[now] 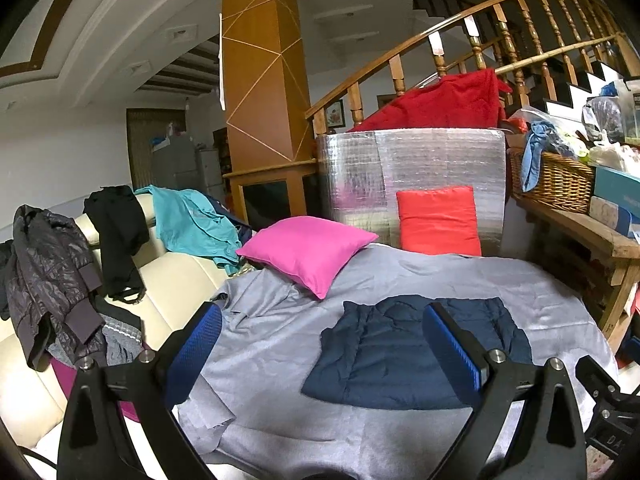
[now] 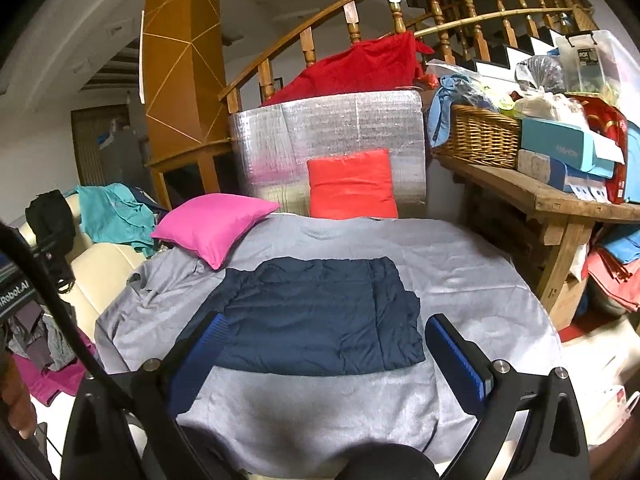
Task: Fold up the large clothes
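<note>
Left wrist view: the left gripper (image 1: 320, 344) hangs above the grey sheet (image 1: 400, 272), its blue pads spread wide and holding nothing. The navy garment (image 1: 384, 360) lies folded flat on the sheet, below the pink pillow (image 1: 308, 250).

Right wrist view: the right gripper (image 2: 326, 354) is likewise spread and empty, with the navy garment (image 2: 320, 316) lying between and beyond its fingers, near the red pillow (image 2: 352, 184).

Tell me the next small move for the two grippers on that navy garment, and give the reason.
Probably lower the right gripper to the navy garment's near edge and pinch it. Both grippers are open and hold nothing, the left gripper also above the grey sheet. The garment lies flat in a rough rectangle, so another fold looks possible.
</note>
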### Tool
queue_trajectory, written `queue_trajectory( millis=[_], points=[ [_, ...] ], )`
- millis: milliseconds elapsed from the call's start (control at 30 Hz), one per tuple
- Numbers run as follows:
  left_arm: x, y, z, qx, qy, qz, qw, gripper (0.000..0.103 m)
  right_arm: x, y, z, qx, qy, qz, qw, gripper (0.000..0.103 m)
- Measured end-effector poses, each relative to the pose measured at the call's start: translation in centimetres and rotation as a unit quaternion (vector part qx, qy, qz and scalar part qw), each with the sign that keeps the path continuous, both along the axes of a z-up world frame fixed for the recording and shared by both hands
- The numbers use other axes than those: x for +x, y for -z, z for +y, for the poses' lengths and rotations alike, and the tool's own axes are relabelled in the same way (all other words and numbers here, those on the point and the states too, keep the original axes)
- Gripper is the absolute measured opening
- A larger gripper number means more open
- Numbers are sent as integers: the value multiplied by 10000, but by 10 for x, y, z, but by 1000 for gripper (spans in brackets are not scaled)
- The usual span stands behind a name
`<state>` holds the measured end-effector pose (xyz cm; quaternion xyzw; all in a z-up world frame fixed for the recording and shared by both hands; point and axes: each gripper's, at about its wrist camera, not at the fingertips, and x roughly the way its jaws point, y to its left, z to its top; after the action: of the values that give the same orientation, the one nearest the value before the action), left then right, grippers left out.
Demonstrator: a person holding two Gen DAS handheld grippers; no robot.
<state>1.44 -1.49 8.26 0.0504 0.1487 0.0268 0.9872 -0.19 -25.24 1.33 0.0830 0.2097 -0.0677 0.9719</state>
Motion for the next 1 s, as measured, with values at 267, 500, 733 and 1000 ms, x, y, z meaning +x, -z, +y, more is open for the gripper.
queue_trajectory(
  millis=[267, 500, 733, 1000],
  points=[
    [-3, -2, 9, -67, -65, -47, 9999, 100, 2, -3, 10, -10, -20, 47, 10000, 101],
    [-5, -3, 14, -85, -101, -76, 9999, 100, 2, -4, 14, -7, -52, 43, 10000, 101],
    [-6, -3, 18, -127, -117, -66, 9998, 100, 2, -5, 14, 3, -59, 18, 10000, 101],
    [-8, -5, 22, -177, -131, -98, 9997, 100, 2, -8, 16, -27, -61, 0, 10000, 101]
  ],
)
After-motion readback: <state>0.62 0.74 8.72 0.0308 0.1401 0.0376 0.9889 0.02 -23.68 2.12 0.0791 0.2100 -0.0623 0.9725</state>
